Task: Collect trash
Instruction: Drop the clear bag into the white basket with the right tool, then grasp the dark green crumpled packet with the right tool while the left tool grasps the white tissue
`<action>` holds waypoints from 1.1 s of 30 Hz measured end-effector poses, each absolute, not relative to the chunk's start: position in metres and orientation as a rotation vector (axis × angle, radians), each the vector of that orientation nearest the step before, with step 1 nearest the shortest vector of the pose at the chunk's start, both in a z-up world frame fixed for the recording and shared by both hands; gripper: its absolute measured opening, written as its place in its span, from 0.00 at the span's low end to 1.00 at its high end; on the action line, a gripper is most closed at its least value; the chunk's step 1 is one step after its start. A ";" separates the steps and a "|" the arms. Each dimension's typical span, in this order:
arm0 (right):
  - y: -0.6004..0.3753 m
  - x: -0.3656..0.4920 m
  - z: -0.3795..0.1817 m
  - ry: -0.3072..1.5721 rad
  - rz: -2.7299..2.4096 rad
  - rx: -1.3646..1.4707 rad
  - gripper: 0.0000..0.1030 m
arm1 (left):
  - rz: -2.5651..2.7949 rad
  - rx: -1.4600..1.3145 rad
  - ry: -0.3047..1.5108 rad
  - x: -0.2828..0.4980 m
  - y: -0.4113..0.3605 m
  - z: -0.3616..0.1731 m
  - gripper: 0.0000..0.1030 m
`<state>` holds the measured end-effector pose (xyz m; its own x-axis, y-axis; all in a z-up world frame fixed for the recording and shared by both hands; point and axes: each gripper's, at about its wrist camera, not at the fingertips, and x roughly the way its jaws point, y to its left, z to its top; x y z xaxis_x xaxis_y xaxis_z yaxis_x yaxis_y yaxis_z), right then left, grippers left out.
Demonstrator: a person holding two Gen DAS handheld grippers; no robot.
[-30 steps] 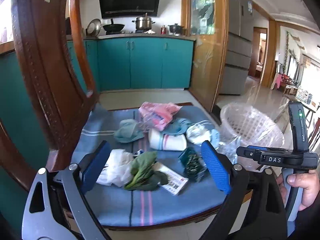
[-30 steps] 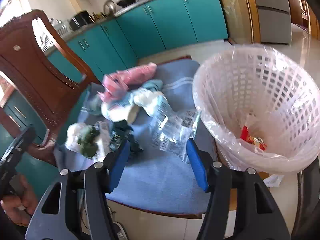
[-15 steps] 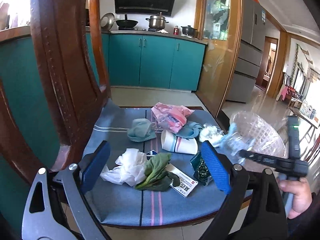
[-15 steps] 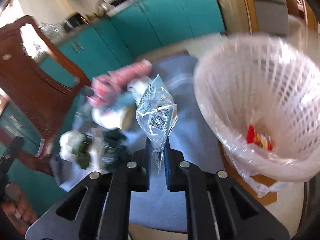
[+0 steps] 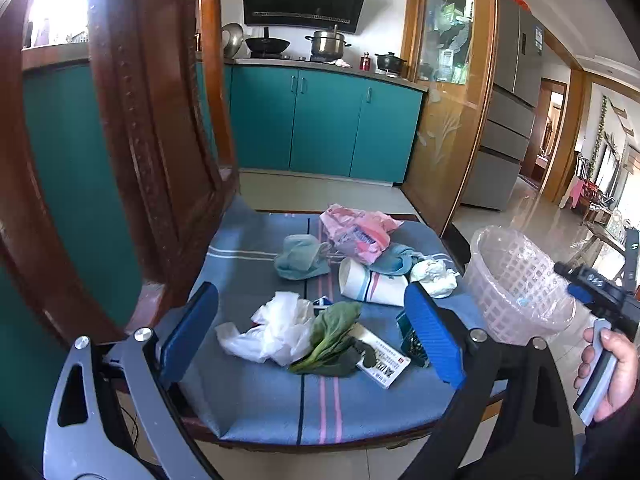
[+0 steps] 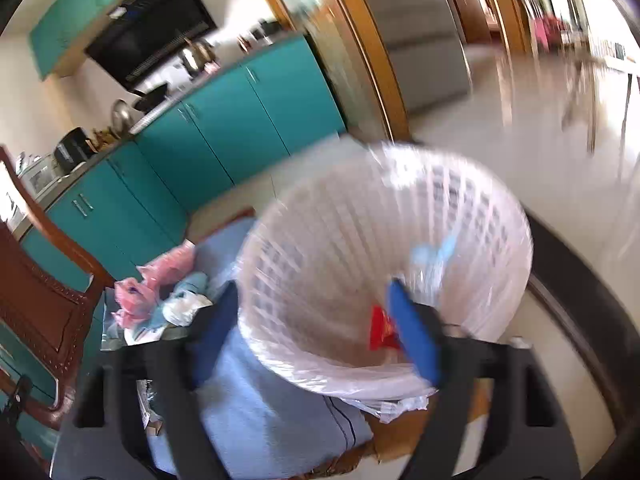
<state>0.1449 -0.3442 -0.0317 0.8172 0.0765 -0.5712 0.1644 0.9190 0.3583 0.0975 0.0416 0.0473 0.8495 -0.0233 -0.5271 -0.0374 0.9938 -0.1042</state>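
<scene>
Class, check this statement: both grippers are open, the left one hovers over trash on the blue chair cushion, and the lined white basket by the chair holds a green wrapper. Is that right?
One detail is wrong. The wrapper in the lined white basket is red, not green, as the right wrist view shows. The rest stands: the left gripper and right gripper are open, and the left one hovers over trash on the blue chair cushion.

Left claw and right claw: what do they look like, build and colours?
Left claw: dark grey skeletal fingers with cut-outs and silver bolts, flat blue textured pads. Right claw: same blue pads on black fingers, blurred. The left wrist view shows its grey and blue handle in a bare hand with a dark sleeve.
</scene>
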 end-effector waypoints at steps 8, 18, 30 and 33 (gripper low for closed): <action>-0.240 0.130 -0.025 0.627 0.191 0.151 0.82 | 0.047 -0.071 0.625 0.100 0.045 0.031 0.91; -0.185 0.129 -0.049 0.741 0.332 0.030 0.82 | 0.030 0.041 0.803 0.126 0.024 -0.014 0.91; -0.153 0.167 -0.089 0.867 0.360 -0.026 0.82 | 0.004 0.137 0.930 0.162 0.018 -0.062 0.76; -0.153 0.174 -0.094 0.883 0.380 0.002 0.76 | -0.018 0.113 0.973 0.169 0.023 -0.072 0.50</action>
<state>0.1741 -0.1527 -0.0938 0.5722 0.3249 -0.7530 -0.3232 0.9332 0.1571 0.1686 0.0232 -0.0719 0.5630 0.0358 -0.8257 0.0661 0.9939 0.0881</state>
